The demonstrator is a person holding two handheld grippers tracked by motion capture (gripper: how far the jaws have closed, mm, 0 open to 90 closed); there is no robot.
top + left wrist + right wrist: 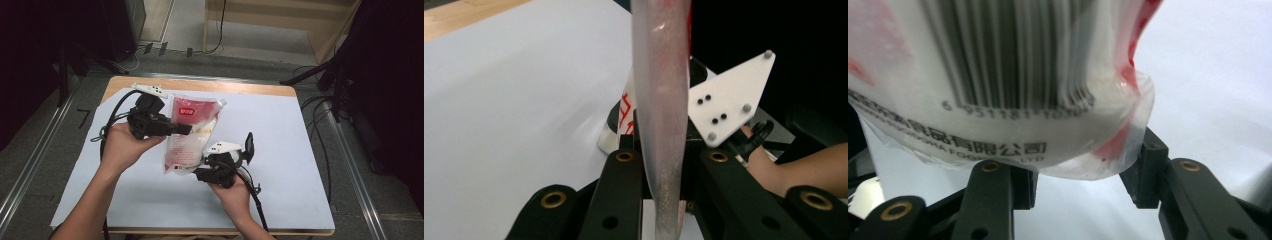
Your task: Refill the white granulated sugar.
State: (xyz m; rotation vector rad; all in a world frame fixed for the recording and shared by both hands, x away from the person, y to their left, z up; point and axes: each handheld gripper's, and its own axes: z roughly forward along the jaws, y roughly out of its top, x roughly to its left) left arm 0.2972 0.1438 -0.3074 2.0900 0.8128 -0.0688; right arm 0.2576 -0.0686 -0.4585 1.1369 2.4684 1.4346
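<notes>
A soft plastic pouch (192,132), white with red print and a barcode, hangs upright above the table between both grippers. My left gripper (187,130) comes in from the left and is shut on the pouch's thin side seam (661,100), which runs straight up between its jaws. My right gripper (200,172) sits at the pouch's lower end. In the right gripper view the bulging bottom of the pouch (998,75) fills the gap of my right gripper (1080,167), and both jaws touch it. The right gripper's white plate (734,95) appears behind the pouch in the left gripper view.
A white sheet (280,150) covers most of the wooden table (200,86). Black cables trail from both grippers toward the near edge. Dark equipment and floor cables (320,130) flank the table on both sides.
</notes>
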